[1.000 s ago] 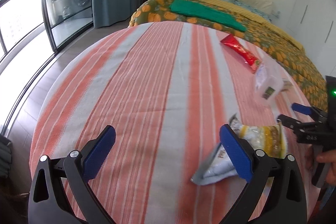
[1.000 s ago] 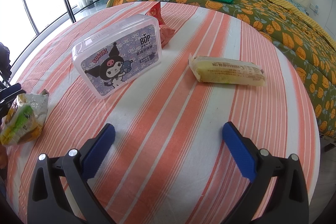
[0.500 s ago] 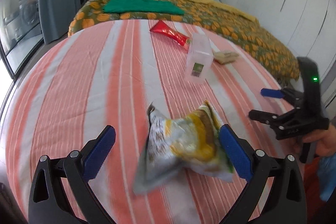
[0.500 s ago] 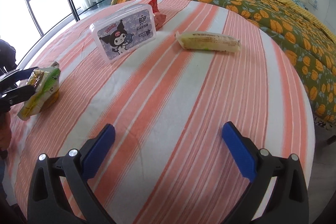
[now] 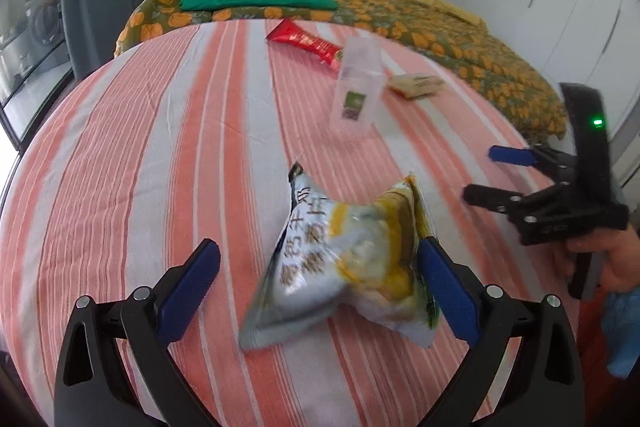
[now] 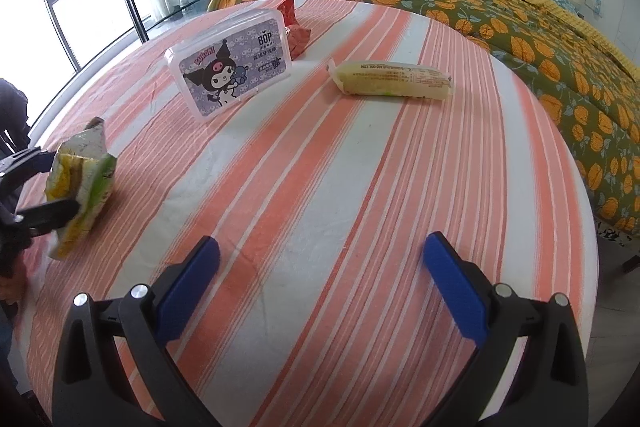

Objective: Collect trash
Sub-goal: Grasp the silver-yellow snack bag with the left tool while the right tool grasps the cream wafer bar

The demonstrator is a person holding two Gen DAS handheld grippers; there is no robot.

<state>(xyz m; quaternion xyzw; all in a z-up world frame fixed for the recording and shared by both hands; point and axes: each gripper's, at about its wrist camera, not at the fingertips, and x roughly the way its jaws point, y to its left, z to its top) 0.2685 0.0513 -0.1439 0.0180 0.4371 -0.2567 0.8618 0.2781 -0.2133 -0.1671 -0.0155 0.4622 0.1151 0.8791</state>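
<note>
the left hand-held gripper is straddling the crumpled snack wrapper on the striped table, jaws apart; it should be centring before squeezing. the right hand-held gripper is gaping, empty.

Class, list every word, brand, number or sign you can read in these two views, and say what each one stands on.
"BOP": lid of the clear plastic box, top right.
"KUROMI": same lid, slanted, above the cartoon figure.
Small print under "BOP": too small to read.
Print on the long pale packet: too small.
Chinese characters on the snack bag: blurred.
Label on the box end, left view: unreadable.
</note>
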